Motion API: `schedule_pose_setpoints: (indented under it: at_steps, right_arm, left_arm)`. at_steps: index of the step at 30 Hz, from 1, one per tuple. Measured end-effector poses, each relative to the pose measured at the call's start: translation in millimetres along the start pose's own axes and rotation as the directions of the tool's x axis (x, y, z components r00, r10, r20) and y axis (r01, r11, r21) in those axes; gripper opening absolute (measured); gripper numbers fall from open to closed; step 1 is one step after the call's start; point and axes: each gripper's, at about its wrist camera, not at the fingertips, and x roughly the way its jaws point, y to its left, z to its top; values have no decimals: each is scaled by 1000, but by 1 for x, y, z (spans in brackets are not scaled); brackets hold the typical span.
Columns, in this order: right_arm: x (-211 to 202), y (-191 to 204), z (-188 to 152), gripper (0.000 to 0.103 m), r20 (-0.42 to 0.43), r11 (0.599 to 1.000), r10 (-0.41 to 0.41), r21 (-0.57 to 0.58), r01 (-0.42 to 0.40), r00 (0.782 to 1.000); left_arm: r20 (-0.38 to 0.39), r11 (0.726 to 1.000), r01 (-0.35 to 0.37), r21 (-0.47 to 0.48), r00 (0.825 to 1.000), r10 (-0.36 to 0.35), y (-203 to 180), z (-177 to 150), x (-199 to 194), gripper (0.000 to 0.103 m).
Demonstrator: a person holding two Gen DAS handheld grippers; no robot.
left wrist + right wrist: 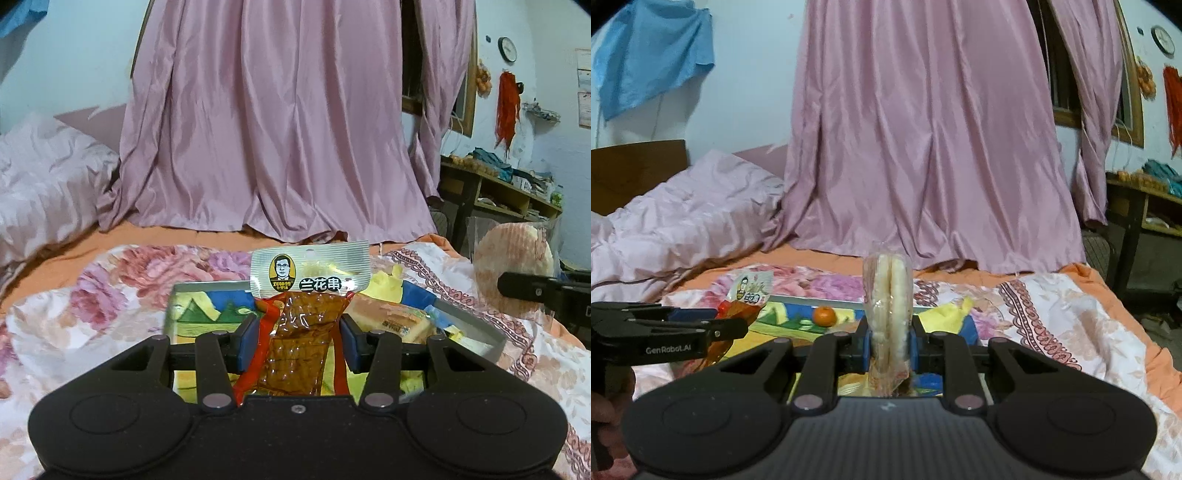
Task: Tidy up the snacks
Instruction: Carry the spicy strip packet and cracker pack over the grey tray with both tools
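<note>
The left gripper is clamped on a clear packet of brown tofu skewers, its silver header standing upright above the blue pads. Just beyond and below it lies a colourful tray on the floral bedspread, with a wrapped cake inside. The right gripper is clamped on a rice cracker pack held edge-on; ahead to its left, a mandarin sits in the tray.

snack pouch: glossy clear plastic | tray: shiny metal rim | curtain: satiny cloth
</note>
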Motion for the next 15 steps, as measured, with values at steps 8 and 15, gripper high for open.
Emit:
schedule_pose_setpoints:
  at_steps: [8,15]
  right_arm:
    - [49,-19,-1,22,-84,1000,-28,8,29,996]
    - [83,-26,-6,22,-151,998,-61,-5,61,987]
  left_arm:
    - [-53,999,-16,-31,999,14,-10,16,44,49]
    - [-124,998,-17,-55,992,10,-11,14,74,49]
